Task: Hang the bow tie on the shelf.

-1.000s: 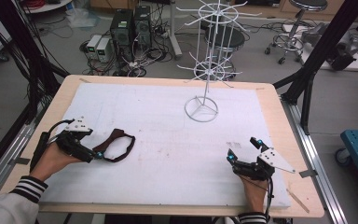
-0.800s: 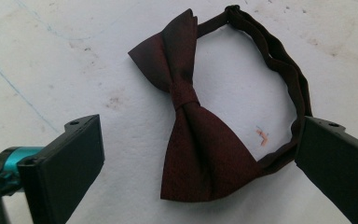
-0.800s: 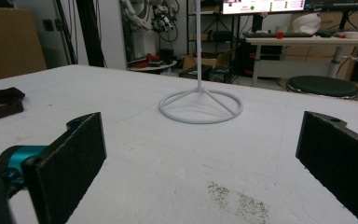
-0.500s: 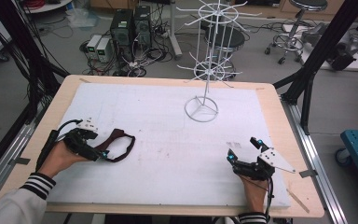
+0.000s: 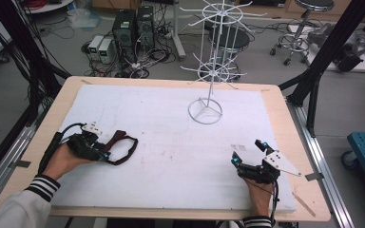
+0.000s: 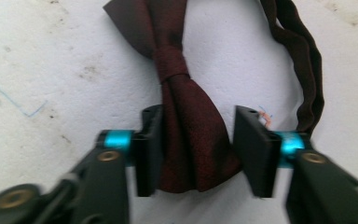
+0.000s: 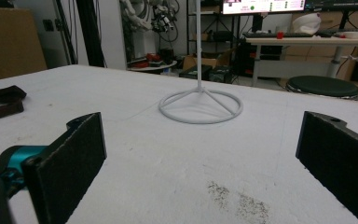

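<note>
Jaws of your left gripper have just been closing around the bow tie, one pad touching, grip incomplete; right gripper rests wide apart.

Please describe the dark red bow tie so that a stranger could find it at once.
On the white mat covering the table, look at its left side, far from the white wire stand. The bow tie lies flat between the left gripper jaws, its dark strap looped beside it: the mat's only cloth item.
</note>
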A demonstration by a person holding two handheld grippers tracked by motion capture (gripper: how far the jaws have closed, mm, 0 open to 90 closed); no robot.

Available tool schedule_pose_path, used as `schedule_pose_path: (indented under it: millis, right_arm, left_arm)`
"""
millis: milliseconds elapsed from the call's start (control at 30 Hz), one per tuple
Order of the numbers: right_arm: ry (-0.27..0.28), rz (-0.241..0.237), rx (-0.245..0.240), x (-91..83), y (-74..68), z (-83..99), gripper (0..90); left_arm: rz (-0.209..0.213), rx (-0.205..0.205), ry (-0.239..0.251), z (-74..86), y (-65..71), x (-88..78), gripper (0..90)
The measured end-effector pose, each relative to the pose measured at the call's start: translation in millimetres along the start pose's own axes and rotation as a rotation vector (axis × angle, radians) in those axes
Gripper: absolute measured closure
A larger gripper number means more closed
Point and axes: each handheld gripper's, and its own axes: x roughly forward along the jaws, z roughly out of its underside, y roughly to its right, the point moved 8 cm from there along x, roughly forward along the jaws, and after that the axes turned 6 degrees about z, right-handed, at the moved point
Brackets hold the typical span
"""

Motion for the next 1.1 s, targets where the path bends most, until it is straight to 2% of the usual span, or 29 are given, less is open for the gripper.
schedule_pose_path:
  millis: [33,67,167,300,500,633,700,867,900,967,1100]
  right_arm:
    - [0.001,0.000,-0.001,0.1,0.1,-0.1,0.8]
    - [0.001,0.000,0.000,0.1,0.1,-0.2,0.8]
    - [0.002,0.000,0.000,0.1,0.2,-0.2,0.8]
    - [0.000,0.000,0.000,0.0,-0.1,0.0,0.8]
    - [0.001,0.000,-0.001,0.1,0.1,-0.2,0.8]
    - [0.004,0.000,-0.006,0.4,0.1,-0.3,0.8]
    - [0.002,-0.003,-0.003,0.2,0.1,-0.3,0.8]
    - [0.004,-0.004,-0.009,0.3,-0.1,-0.5,0.8]
    - [0.004,-0.005,-0.008,0.3,-0.2,-0.5,0.9]
    - [0.004,-0.007,0.004,-0.3,0.0,-0.7,0.8]
    - [0.003,-0.010,0.017,0.5,2.2,-1.4,0.8]
  left_arm:
    - [0.001,0.001,0.000,-0.1,0.1,-0.7,66.9]
    - [0.003,-0.003,0.004,-0.4,0.3,-0.7,71.1]
    - [-0.007,-0.004,0.006,-1.0,0.5,-2.2,76.7]
    - [-0.017,0.008,0.007,-1.2,0.5,-3.5,77.6]
    - [-0.010,0.019,0.019,-2.5,1.2,-4.2,77.7]
    - [-0.013,0.021,0.046,-4.7,1.2,-7.1,77.7]
    - [-0.003,0.022,0.083,-7.6,1.5,-11.3,77.7]
    - [0.003,0.019,0.125,-10.3,2.5,-18.2,77.7]
    - [0.014,0.022,0.153,-12.1,3.4,-22.1,77.6]
    - [0.017,0.022,0.166,-12.9,4.1,-24.3,77.6]
    - [0.029,0.031,0.222,-16.0,6.8,-34.6,77.6]
